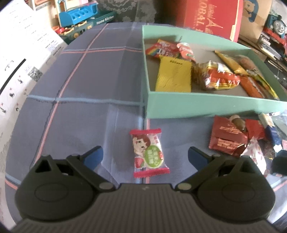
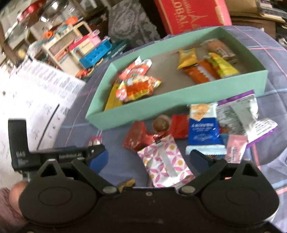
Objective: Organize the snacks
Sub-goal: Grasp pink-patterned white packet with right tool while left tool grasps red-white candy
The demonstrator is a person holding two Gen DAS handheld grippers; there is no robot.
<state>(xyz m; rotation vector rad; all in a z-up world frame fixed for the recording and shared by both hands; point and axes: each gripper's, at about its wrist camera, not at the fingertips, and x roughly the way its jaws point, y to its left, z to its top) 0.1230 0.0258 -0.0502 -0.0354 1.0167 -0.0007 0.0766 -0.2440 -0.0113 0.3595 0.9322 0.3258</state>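
Observation:
A mint-green box holds several snack packets, among them a yellow one. On the checked cloth lies a small candy packet with a cartoon face; my left gripper stands open around it, both fingers apart from the wrapper. In the right wrist view the same box sits behind a loose pile of snacks. My right gripper is open over a pink-and-white patterned packet, which lies between the fingers untouched. A blue-and-white packet and red wrappers lie close by.
A white printed sheet covers the left. Toys and a red carton crowd behind the table. Red packets lie right of the candy. The left gripper's body and a hand show at the right view's left edge.

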